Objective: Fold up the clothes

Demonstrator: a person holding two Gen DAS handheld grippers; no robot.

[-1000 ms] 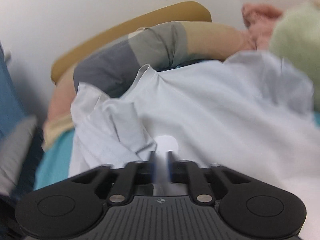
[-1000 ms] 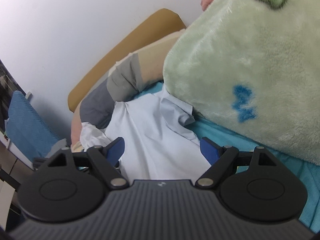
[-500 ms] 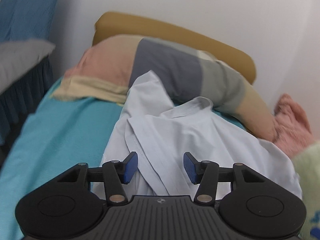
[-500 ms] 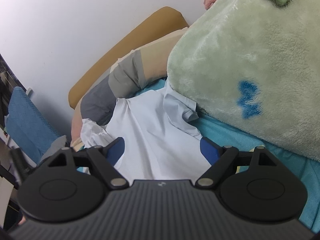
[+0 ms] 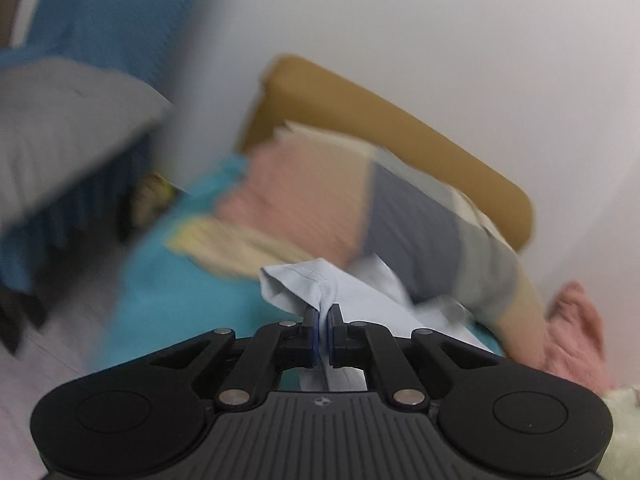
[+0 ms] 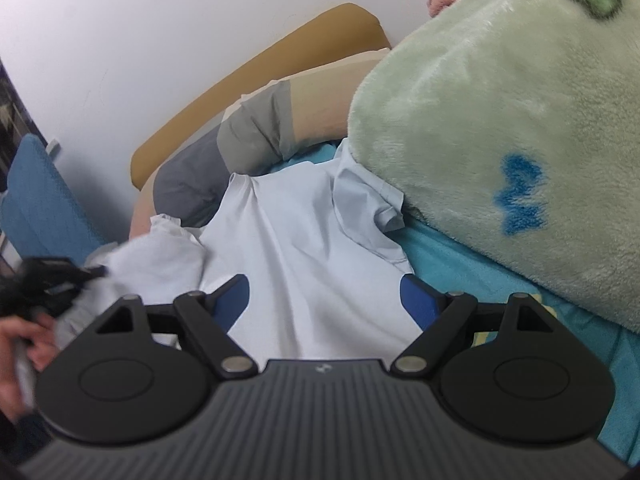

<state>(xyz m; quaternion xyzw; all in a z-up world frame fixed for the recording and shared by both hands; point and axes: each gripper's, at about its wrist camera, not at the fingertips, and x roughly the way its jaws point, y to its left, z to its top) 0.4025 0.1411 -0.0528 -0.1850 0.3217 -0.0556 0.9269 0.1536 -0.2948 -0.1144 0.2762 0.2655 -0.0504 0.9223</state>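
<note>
My left gripper (image 5: 323, 320) pinches the shirt (image 6: 304, 240) edge thinly; it may slip. My right gripper (image 6: 325, 300) is spread over the shirt, near the green blanket (image 6: 500, 120).

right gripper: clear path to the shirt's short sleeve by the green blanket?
Probably yes. The right gripper is open over the pale blue shirt, and the sleeve lies flat ahead with nothing on top. The green blanket crowds its far edge, so approach from the near side.

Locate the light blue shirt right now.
Right wrist view: light blue shirt lies on the teal bedsheet, between green blanket and patchwork pillow.
</note>
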